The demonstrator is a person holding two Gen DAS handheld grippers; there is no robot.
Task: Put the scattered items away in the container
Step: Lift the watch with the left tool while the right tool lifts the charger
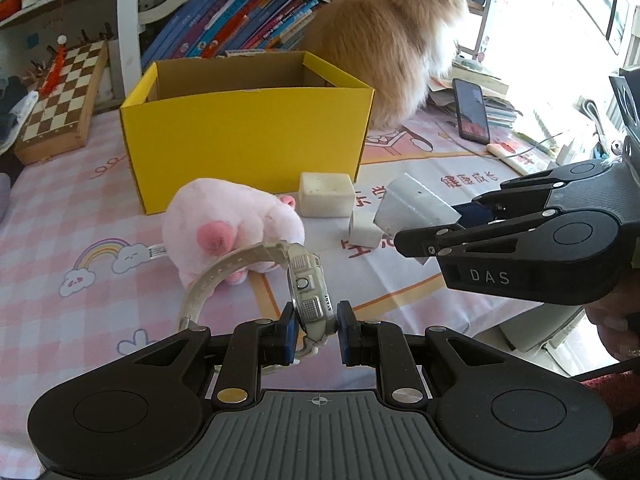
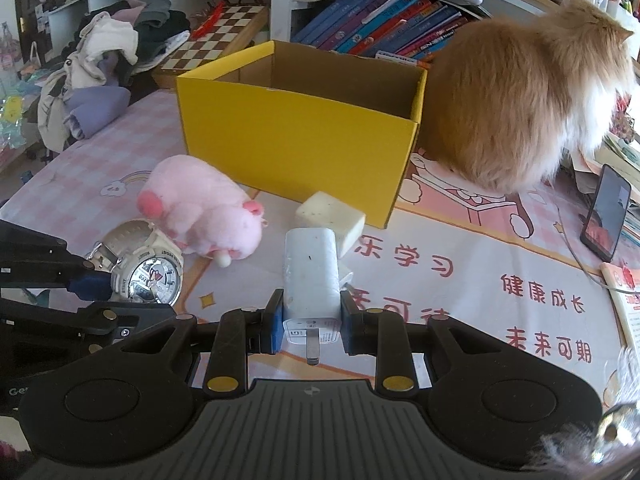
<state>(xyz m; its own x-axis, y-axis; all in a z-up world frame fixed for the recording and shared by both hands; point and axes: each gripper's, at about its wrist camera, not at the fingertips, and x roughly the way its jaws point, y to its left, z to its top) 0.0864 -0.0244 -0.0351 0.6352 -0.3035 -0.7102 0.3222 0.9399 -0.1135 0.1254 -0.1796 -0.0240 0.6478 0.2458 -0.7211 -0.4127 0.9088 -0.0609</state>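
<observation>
Between table edge and yellow box: left gripper clamps white watch by its rigid case, strap floppy; right gripper clamps charger, light, hard, slippery; plush pig soft.

Black left gripper with blue-padded jaws, ribbed grey base, brass pivot screws, right gripper lettered DAS
</observation>
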